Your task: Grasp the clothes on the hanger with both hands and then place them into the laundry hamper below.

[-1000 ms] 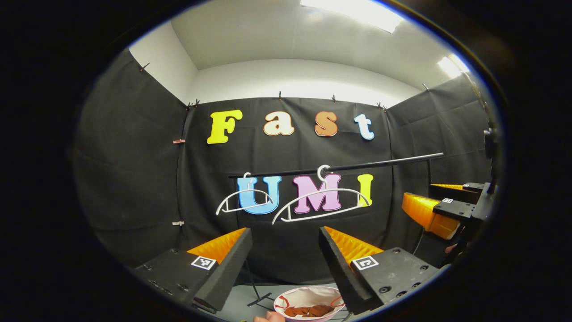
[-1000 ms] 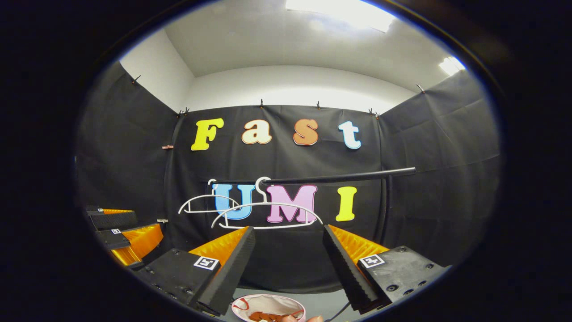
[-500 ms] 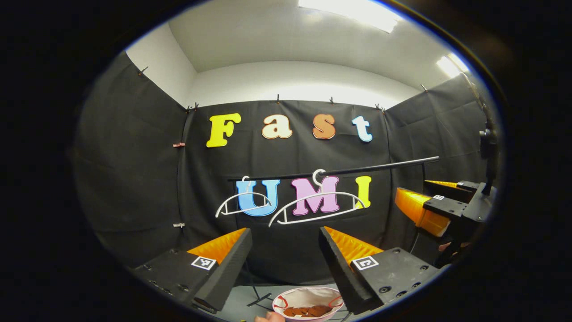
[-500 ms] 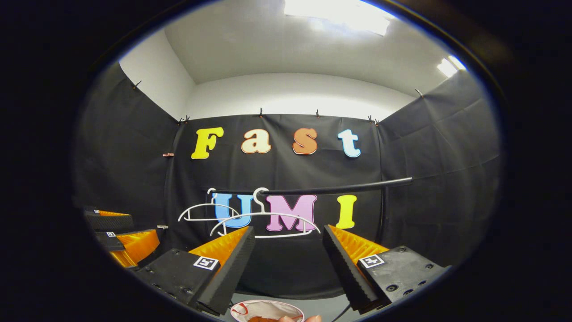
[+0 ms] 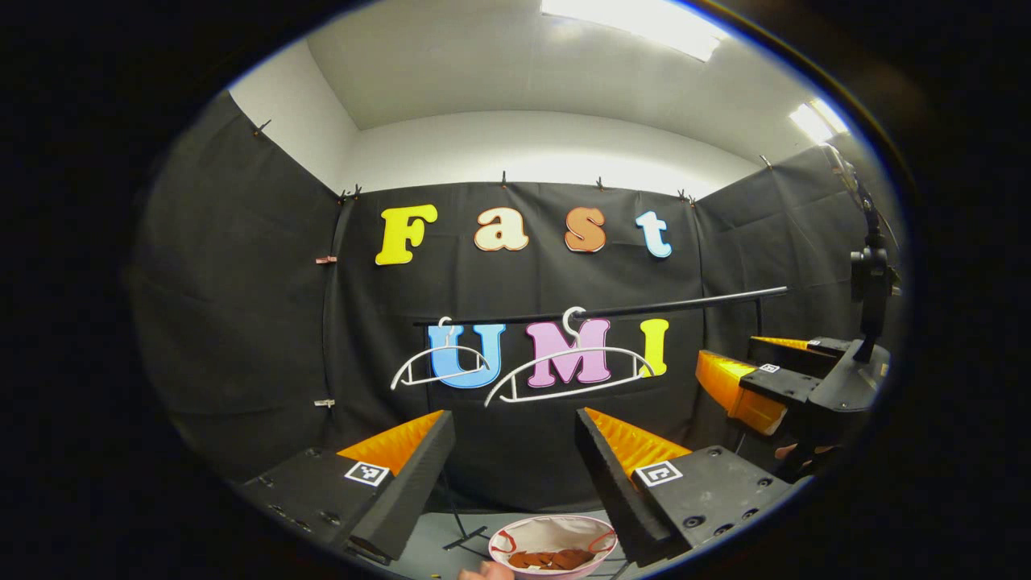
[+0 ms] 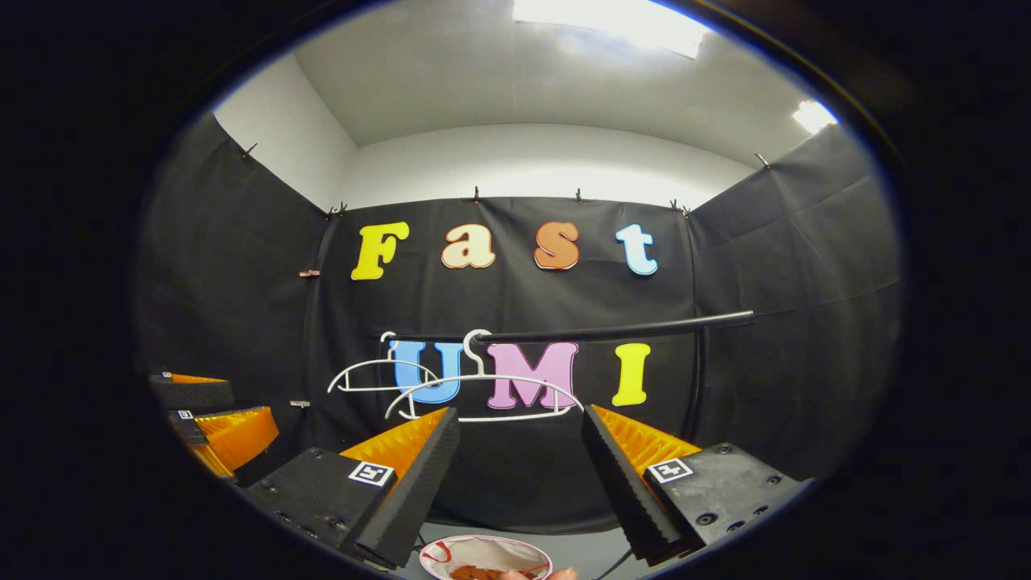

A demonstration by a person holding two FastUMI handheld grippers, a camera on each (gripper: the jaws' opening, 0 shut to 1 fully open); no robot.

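Light comes from bright ceiling panels [image 5: 636, 22] at the top of both views, blown out to white glare, with a smaller one [image 6: 813, 115] at upper right. The black cloth walls stay dim and nearly shadowless. Focus is sharp at centre; fisheye distortion bends the rail [image 6: 612, 330] and wall edges toward the rim.

No readable text (fingers [image 5: 656, 473] bear coded squares).

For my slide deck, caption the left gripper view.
Open left gripper faces two bare white hangers on the rail; brown clothes lie in the hamper.
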